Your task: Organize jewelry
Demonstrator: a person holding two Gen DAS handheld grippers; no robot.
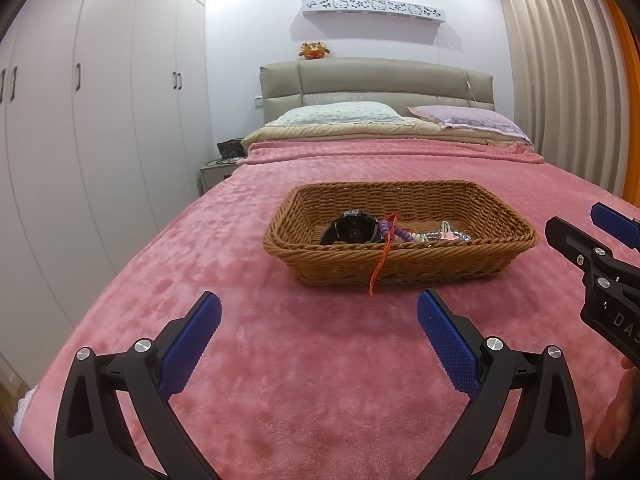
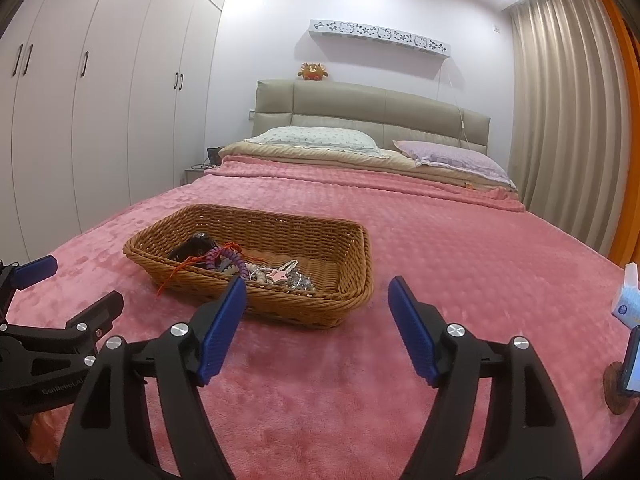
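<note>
A brown wicker basket (image 1: 404,264) sits on the pink bedspread (image 1: 320,360). It holds a black watch (image 1: 354,230), a purple coil band (image 1: 394,234), silver and pink pieces (image 1: 448,236), and a red cord (image 1: 380,260) that hangs over the near rim. My left gripper (image 1: 320,320) is open and empty, just short of the basket. My right gripper (image 2: 318,300) is open and empty, near the basket's (image 2: 304,304) right front corner. The watch (image 2: 192,248), the coil band (image 2: 232,258) and the red cord (image 2: 176,276) also show in the right wrist view.
The right gripper's fingers (image 1: 576,240) show at the right edge of the left wrist view; the left gripper's fingers (image 2: 36,270) show at the left of the right wrist view. Pillows (image 1: 344,114) and a headboard lie beyond. A white box (image 2: 628,304) and a phone on a stand (image 2: 632,364) sit at the right.
</note>
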